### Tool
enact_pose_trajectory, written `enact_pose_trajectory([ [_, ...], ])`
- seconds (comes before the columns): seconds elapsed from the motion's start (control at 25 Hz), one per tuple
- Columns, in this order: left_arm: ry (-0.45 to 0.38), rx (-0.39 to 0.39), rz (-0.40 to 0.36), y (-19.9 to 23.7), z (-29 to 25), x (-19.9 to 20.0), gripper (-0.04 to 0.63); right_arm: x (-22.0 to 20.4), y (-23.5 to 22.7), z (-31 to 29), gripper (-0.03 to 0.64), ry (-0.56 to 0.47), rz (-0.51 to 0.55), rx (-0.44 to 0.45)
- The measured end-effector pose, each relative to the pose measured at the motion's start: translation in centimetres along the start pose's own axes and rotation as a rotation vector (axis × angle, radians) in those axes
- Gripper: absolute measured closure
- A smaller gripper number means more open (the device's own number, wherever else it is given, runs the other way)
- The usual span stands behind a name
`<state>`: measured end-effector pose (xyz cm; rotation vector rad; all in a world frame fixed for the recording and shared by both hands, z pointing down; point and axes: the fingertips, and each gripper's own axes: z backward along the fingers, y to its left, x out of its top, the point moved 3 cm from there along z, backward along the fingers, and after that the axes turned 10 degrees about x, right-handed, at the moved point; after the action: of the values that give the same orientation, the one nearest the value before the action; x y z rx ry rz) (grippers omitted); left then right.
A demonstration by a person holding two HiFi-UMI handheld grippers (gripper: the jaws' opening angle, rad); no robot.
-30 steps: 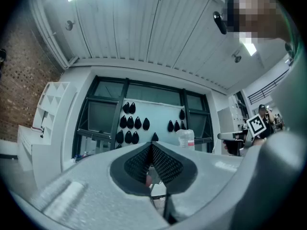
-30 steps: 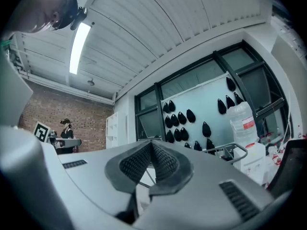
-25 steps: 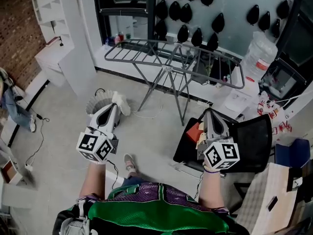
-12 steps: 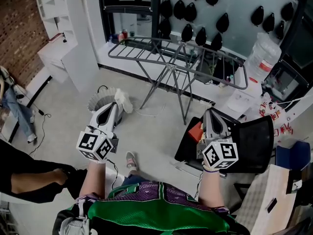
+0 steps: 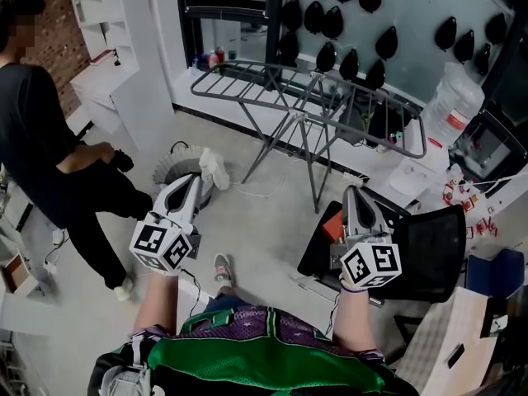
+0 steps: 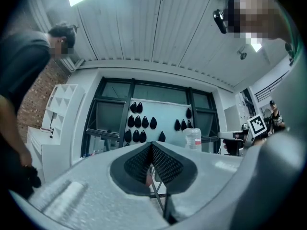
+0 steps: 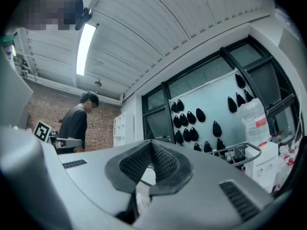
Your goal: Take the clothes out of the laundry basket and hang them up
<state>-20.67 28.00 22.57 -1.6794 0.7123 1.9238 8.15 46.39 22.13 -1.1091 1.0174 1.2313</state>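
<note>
Clothes [image 5: 214,168]: a pale bundle spilling over the rim of the laundry basket [image 5: 167,169], which stands on the floor just ahead of the left gripper [image 5: 191,181], beside the foot of the drying rack [image 5: 307,97]. The rack's rails appear bare in the head view, and no garment hangs on them. By this showing the task is at its start: nothing is lifted out yet and all the hanging is left to do. Both grippers are held out roughly level, apart from basket and rack alike. In the left gripper view the textured pads meet at the tips with nothing gripped between them. The right gripper [image 5: 353,191], above the black chair [image 5: 425,246], shows the same in its own view: jaws together and empty. A bystander [image 5: 45,143] stands left of the basket.
</note>
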Motion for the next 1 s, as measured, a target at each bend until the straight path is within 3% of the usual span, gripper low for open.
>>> enact_pose_trajectory([
  [0.4,0.018,0.065,-0.005,5.1,-2.2,-0.7,0.578,-1.8,1.2,-7.4,0.617,0.010,0.004,0.098],
  [1.0,0.027,0.164,0.020,19.5,-10.2,-1.6,0.578,-4.3,3.9,-25.9,0.617,0.034,0.008,0.215],
])
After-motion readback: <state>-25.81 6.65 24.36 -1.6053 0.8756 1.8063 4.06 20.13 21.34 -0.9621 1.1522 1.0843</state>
